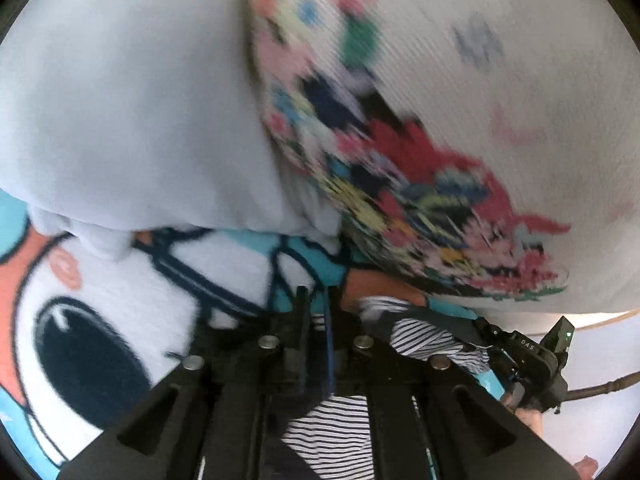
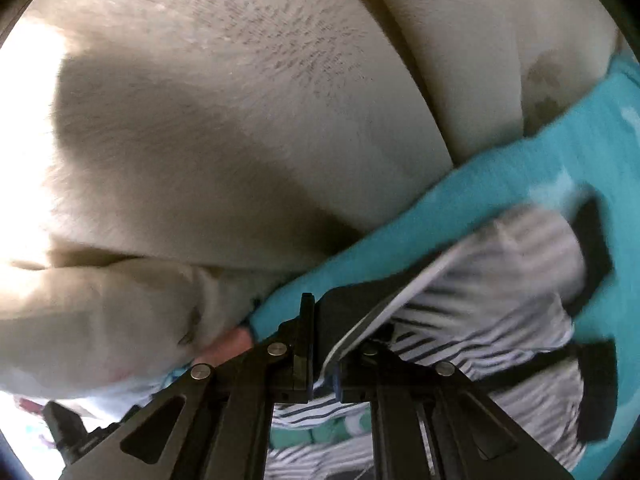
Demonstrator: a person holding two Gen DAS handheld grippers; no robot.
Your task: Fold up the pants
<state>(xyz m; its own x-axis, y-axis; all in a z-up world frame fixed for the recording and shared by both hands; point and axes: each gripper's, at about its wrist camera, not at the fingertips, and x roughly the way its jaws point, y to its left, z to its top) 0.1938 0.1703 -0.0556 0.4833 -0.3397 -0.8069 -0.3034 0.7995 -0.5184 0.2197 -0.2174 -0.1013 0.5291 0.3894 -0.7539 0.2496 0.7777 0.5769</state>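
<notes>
striped pants are pinched at one edge by the right gripper, jaws nearly closed on the cloth, rest draped over a teal blanket. left gripper is also clamped narrow on striped fabric, over a cartoon-print blanket. a floral pillow is seen behind it. both views are blurred.

striped pants smeared by motion blur, floral cloth blurred, cartoon blanket cut off
</notes>
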